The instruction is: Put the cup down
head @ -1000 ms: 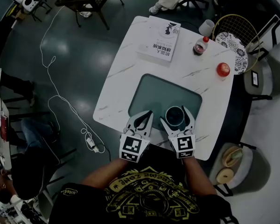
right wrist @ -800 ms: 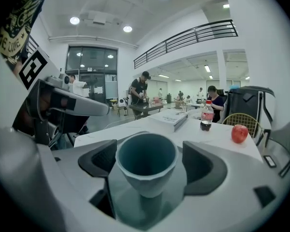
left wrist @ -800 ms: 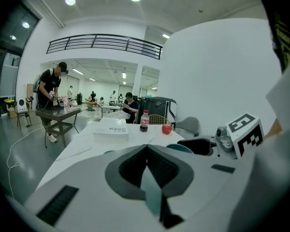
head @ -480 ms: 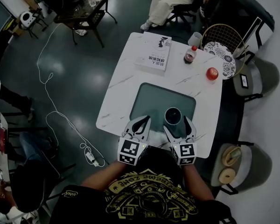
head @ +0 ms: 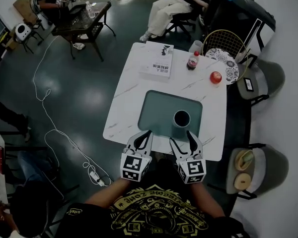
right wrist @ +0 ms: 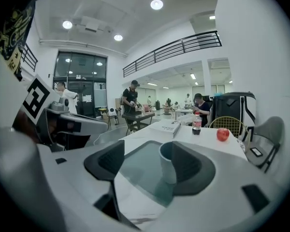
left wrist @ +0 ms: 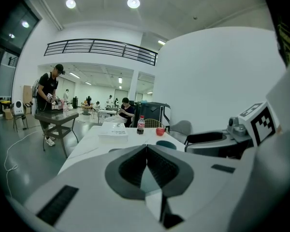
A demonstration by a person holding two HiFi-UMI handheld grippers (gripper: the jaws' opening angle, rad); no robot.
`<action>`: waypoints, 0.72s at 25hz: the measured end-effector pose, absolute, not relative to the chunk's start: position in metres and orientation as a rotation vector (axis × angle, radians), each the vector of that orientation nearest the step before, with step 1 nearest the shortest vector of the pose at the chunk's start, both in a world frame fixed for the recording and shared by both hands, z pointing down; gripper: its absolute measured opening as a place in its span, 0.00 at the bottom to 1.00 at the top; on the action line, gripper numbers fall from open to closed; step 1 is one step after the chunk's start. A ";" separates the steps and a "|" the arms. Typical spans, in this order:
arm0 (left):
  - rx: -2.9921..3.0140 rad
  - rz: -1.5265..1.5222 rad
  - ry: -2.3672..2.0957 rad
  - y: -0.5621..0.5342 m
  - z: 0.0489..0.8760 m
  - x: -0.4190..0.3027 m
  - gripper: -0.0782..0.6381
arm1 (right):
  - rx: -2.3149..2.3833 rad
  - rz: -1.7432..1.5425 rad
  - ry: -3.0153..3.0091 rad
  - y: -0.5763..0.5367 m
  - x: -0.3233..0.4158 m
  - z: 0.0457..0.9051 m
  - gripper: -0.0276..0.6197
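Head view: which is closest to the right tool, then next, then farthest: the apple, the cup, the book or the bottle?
From the right tool, whose jaws have just been closing slightly with nothing between them:
1. Cup, just ahead on the green mat.
2. Apple, toward the right side of the table.
3. Bottle and book, both at the far edge; too close to call.

The right gripper has drawn back toward the lower frame edge. The cup, formerly between its jaws, now stands clear beyond them. The jaws have just been closing, empty. The left gripper has drawn back likewise.
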State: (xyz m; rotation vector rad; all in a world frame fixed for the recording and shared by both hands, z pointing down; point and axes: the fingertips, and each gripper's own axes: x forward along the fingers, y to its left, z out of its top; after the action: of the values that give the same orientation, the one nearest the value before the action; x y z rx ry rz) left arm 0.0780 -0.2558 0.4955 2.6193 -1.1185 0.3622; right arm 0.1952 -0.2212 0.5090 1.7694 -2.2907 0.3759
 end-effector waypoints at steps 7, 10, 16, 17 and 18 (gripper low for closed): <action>2.654 0.354 -1.074 -0.227 0.486 0.058 0.12 | 1.801 0.383 -2.272 -0.188 0.168 0.499 0.34; 2.667 0.349 -1.057 -0.218 0.483 0.050 0.12 | 1.822 0.371 -2.245 -0.178 0.159 0.499 0.21; 2.661 0.326 -1.029 -0.198 0.480 0.030 0.12 | 1.830 0.366 -2.208 -0.159 0.139 0.496 0.07; 2.658 0.320 -1.027 -0.195 0.480 0.026 0.12 | 1.826 0.367 -2.204 -0.156 0.135 0.496 0.06; 2.651 0.315 -1.026 -0.191 0.481 0.022 0.12 | 1.819 0.370 -2.200 -0.153 0.131 0.497 0.06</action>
State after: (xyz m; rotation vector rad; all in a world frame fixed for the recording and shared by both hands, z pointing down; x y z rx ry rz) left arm 0.0219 -0.1913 0.4808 2.6507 -1.0259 0.3151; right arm 0.1309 -0.1535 0.4965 1.8186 -2.2005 0.3697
